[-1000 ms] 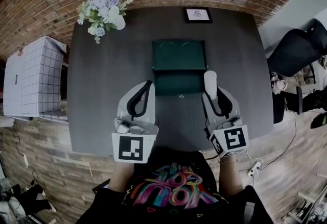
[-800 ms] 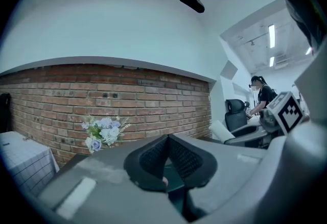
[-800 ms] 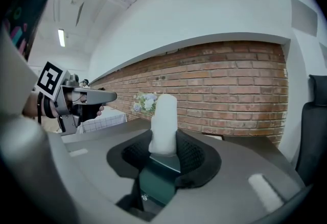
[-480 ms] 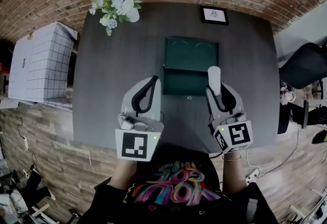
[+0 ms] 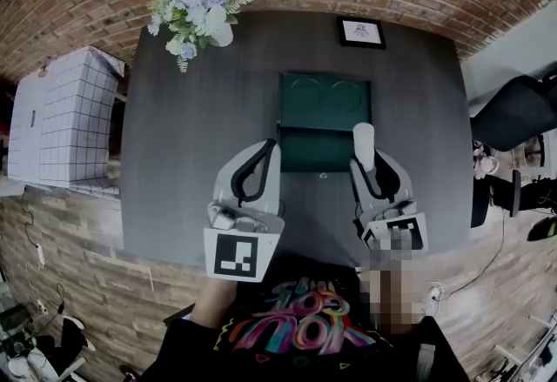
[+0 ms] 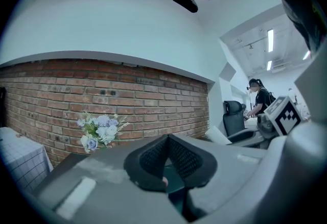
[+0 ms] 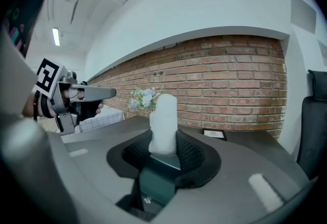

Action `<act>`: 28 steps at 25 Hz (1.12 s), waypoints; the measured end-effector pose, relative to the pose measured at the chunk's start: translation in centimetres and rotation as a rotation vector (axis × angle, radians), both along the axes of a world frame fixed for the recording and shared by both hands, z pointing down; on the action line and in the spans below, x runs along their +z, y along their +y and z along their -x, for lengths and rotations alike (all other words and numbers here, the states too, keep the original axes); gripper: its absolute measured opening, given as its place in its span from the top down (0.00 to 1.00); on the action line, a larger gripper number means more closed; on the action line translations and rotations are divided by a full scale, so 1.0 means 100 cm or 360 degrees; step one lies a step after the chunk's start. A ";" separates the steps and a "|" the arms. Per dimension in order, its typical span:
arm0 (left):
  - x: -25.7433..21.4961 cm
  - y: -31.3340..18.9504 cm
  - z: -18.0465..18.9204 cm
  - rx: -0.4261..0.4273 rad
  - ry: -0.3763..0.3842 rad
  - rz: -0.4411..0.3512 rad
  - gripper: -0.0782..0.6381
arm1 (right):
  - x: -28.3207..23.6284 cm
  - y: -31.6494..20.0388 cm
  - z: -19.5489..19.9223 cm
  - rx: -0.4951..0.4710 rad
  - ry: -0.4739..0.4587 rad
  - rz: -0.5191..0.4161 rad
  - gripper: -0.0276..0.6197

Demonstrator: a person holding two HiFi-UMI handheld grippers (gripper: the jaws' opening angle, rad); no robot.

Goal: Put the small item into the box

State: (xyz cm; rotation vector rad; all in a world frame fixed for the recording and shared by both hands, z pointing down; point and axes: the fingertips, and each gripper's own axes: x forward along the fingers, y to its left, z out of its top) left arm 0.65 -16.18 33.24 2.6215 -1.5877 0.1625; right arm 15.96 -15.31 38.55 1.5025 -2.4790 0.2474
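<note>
Table (image 5: pixel 174 189): dark, hard and mostly bare. Nothing to snag on, but firm enough to send a dropped piece rolling.
Box (image 5: pixel 324 102): green, lid lying open on the far side, tray toward the person. Looks light, so likely to slide or flip shut if bumped by a jaw on the way in.
Left gripper (image 6: pixel 167 140): pads together on nothing, held just left of the box. Not bracing it, so no help against a shove.
Right gripper (image 7: pixel 163 152): closed on the small item, pinching only its lower end.
Small item (image 7: pixel 163 116): white, rounded, standing tall above the pads at the tray's right edge in the head view; over the tray or just outside it, hard to tell. Apt to pivot or slip from a loose pinch — and to land on the rim or the table if let go too high or too far right.
Marker cubes (image 5: pixel 237 255): black-and-white squares only, no words.
Framed print (image 5: pixel 361 32): white card in a dark frame — too small to read.
</note>
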 end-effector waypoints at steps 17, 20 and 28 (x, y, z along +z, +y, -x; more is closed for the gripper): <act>0.022 -0.001 0.004 -0.0015 0.0024 0.0069 0.89 | 0.061 -0.022 0.020 -0.0294 0.0235 0.0130 0.74; 0.027 -0.002 0.002 0.0002 -0.0008 0.0089 0.89 | 0.085 -0.025 0.018 -0.0344 0.0280 0.0229 0.74; 0.037 -0.005 0.005 -0.0011 -0.0008 0.0126 0.89 | 0.138 -0.026 0.021 -0.0526 0.0379 0.0430 0.74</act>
